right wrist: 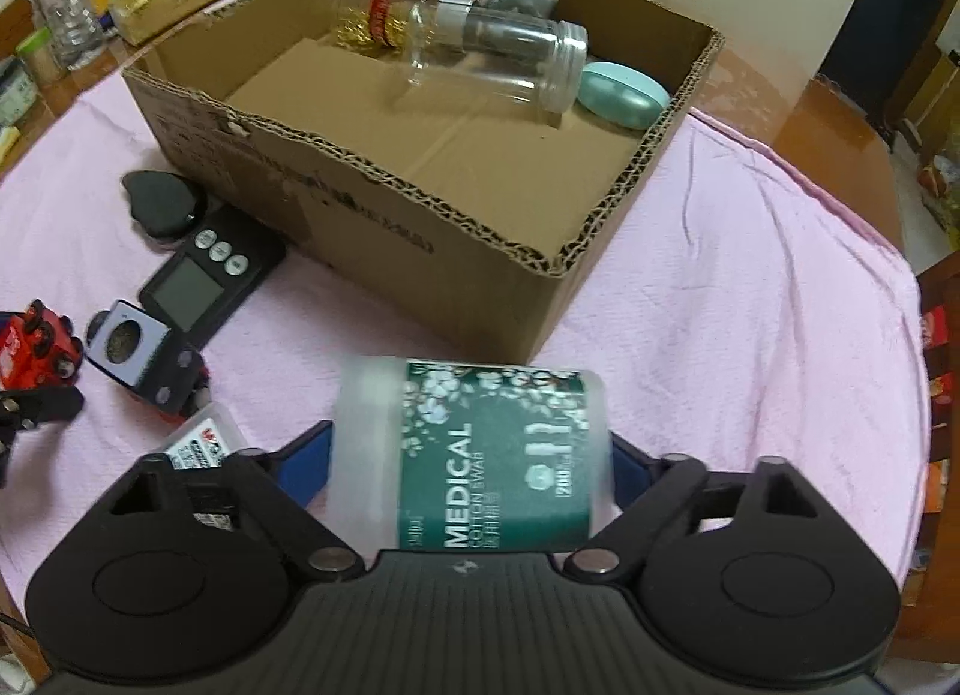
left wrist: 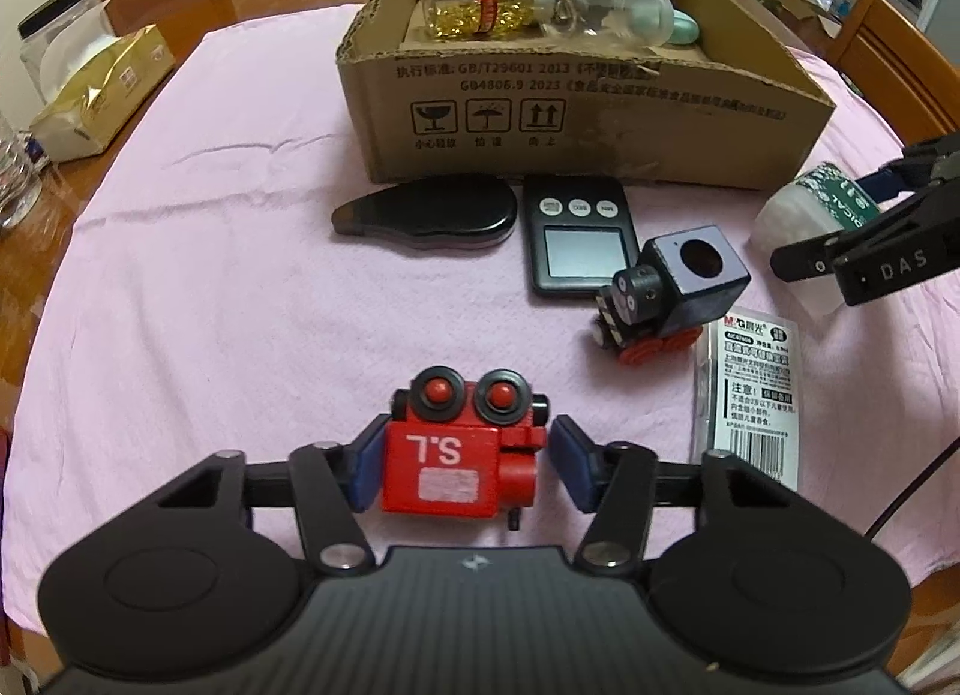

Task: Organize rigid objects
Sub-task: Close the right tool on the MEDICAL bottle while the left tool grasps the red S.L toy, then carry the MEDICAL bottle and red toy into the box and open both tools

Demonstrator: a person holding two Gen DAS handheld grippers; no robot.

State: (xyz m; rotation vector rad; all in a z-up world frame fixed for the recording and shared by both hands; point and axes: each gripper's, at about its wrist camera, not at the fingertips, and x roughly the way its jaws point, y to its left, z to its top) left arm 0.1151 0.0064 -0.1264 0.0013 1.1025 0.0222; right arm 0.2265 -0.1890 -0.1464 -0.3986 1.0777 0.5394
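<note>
Red toy train (left wrist: 459,458): is sitting at the near edge of the table, between the jaws of the left gripper (left wrist: 461,464); one pad is touching its side, the other is standing just apart, so I am judging the pinch as not complete.
Cotton swab tub (right wrist: 480,455): is lying on its side; the right gripper (right wrist: 471,467) is pinching it across its ends.
Cardboard box (right wrist: 492,251): is standing toward the far edge, already holding jars, probably the goal for both things.
Black toy train (left wrist: 672,293): is waiting beside the timer (left wrist: 579,242).
</note>
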